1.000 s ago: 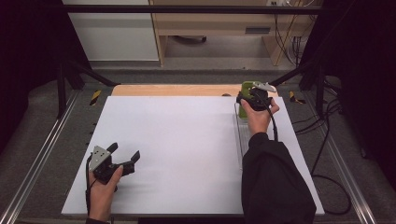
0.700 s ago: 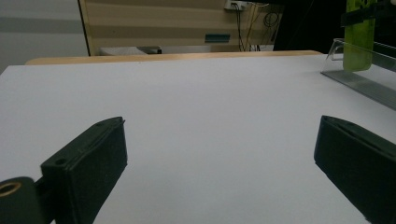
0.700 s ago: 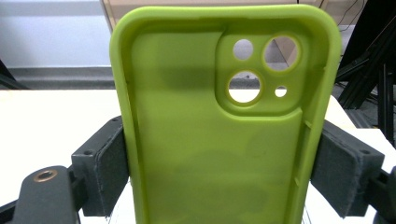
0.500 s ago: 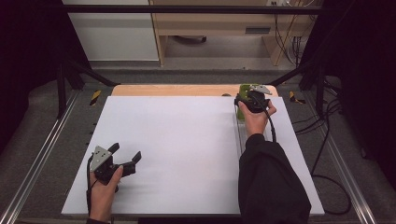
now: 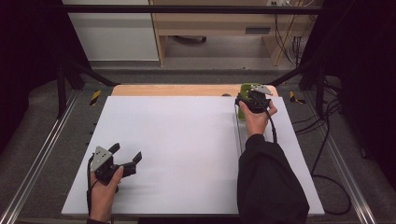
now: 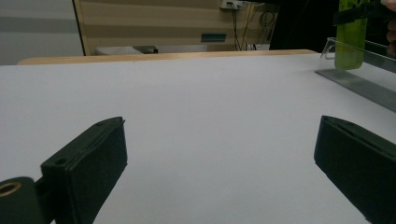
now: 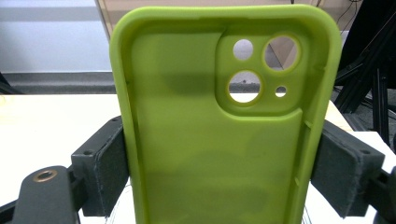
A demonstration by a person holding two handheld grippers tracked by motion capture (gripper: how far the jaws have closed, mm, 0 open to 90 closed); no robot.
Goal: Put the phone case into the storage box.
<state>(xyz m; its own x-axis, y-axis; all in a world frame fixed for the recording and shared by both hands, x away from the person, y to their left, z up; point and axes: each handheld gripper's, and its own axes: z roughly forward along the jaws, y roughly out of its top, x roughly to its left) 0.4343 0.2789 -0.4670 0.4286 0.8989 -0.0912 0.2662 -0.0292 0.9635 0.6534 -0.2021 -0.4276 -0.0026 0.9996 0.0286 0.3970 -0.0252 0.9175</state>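
I had my right gripper (image 5: pixel 246 94) clamped on the green phone case (image 7: pixel 219 121), one pad on each long edge, roughly halfway down its length. The case stood upright between the jaws with its open inside facing the gripper's camera and the camera cut-outs at the top. It hung at the far right of the white table (image 5: pixel 177 140), over the far end of the clear stand (image 6: pixel 359 70) that runs along that side; whether it touched the stand I could not tell. By its look I judged the case light and soft, a rubbery shell with nothing inside to stiffen it, so a hard squeeze across the width would likely bow the walls inward and let it twist or pop free. The matte surface seemed grippy rather than slick. Holding it by the long edges near the middle seemed the right place, well away from the thin bridge around the lens holes, with only enough pressure to keep it from tilting. My left gripper (image 5: pixel 122 159) rested low at the near left of the table, its jaws wide apart and empty.
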